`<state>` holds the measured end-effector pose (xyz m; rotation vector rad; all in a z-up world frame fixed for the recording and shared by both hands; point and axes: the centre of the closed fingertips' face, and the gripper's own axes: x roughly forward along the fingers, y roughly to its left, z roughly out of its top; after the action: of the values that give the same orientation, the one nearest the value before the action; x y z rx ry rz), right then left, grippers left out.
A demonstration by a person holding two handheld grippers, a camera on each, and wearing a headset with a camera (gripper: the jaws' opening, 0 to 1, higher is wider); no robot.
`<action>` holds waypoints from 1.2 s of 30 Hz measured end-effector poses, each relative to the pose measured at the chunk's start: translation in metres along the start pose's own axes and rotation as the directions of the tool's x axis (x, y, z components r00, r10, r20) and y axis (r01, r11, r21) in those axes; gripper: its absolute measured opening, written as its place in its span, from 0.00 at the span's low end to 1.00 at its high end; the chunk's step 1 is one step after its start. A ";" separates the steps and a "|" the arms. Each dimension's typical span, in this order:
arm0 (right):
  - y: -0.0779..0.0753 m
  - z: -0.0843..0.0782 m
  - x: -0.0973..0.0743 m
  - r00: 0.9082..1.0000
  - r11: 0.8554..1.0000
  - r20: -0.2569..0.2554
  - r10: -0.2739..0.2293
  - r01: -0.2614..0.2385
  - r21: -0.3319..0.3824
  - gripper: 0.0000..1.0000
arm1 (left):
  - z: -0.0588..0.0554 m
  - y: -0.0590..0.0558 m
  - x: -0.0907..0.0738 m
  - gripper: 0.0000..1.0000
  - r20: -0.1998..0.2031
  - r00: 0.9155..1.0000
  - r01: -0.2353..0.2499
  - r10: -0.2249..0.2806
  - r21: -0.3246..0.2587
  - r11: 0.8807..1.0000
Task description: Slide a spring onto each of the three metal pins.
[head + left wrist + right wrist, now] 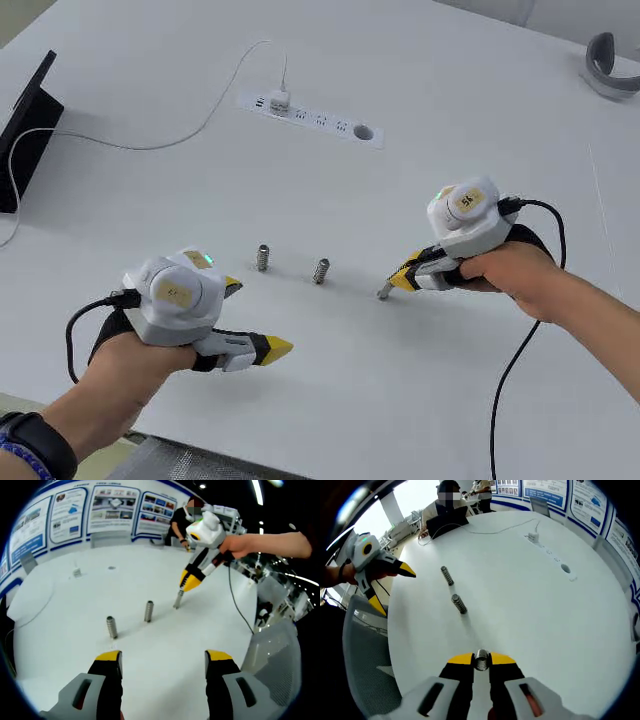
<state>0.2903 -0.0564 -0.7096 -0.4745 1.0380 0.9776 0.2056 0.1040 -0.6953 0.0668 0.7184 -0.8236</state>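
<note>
- The left gripper (163,656) hovers low over the white table (420,400), near its front edge. Its jaws stand wide apart, released, with nothing between them and nothing touched.
- Just right of it, 2 pins stand upright and apart from each other. Each already wears a coil: the first spring (263,257) and the second spring (321,270).
- Farther right in the same row, the third spring (481,660) reaches down to the tabletop. The yellow tips of the right gripper (403,281) pinch it near its top, with the jaws almost together, clenched on the coil alone.
- I cannot tell the third pin apart from the coil over it, so how far the coil is seated is unclear. I judge this the last of 3 placements.
- To do it well, keep the coil's axis in line with the pin; in the left gripper view the coil leans a little. Press straight down without crushing the turns. Let go only once the coil bottoms out, so it does not spring off.
</note>
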 end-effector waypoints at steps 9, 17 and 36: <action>0.002 0.003 0.005 1.000 0.999 -0.019 -0.014 0.013 -0.052 0.13 | -0.001 0.000 0.000 0.68 -0.003 1.000 0.001 -0.001 -0.006 1.000; 0.001 0.003 0.013 0.999 0.998 -0.026 -0.020 0.018 -0.068 0.13 | -0.003 0.000 -0.002 0.69 -0.010 1.000 0.002 -0.002 -0.006 1.000; -0.001 -0.007 0.029 0.998 0.996 -0.052 -0.024 0.020 -0.081 0.13 | -0.003 0.007 -0.006 0.69 -0.007 1.000 -0.013 0.013 -0.022 1.000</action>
<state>0.2921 -0.0492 -0.7385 -0.5802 1.0415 0.9944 0.2061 0.1141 -0.6952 0.0548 0.7327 -0.8036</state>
